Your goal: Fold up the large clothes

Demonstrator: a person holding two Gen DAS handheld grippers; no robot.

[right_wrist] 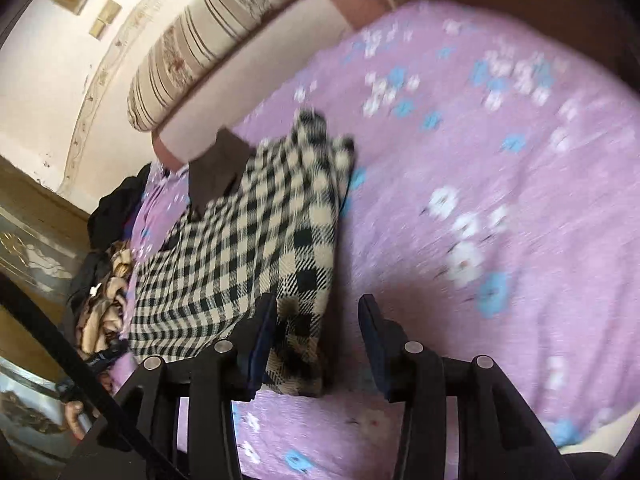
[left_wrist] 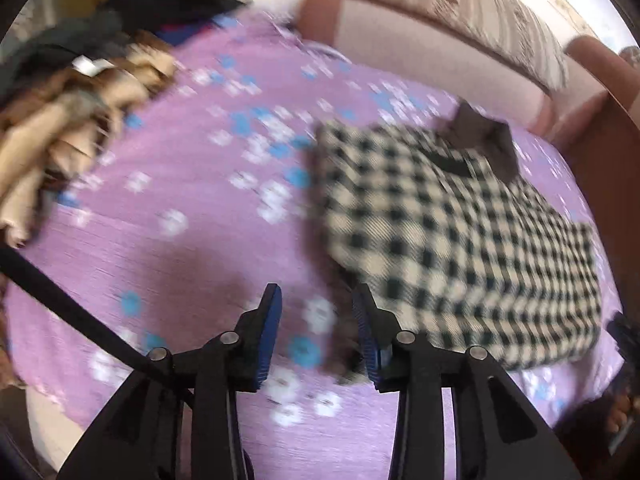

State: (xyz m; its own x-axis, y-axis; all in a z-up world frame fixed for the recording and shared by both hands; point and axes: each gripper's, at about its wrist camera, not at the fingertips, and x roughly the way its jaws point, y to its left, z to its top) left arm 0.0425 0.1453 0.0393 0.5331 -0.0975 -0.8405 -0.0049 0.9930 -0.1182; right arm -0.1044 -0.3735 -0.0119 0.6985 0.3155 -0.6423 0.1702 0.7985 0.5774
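The checked garment lies folded on the lilac flowered bedspread, its brown collar toward the padded headboard. Both pictures are smeared by motion.

Only the left wrist view shows the whole garment as a flat rectangle, and the heap of tan and dark clothes well apart from it at the bedspread's far left edge. Only the right wrist view shows the near end of the garment doubled into a thick fold, along with the pale wall beyond the headboard and a carved cabinet past the heap.

The left gripper hangs over the bedspread just beside the garment's near corner; its jaws stand partly spread with nothing between them, and the pads touch no cloth.

The right gripper stands at the garment's thick folded end. Its jaws are partly spread; the fold lies against the inner face of one finger, the other is clear, so no pinch shows.
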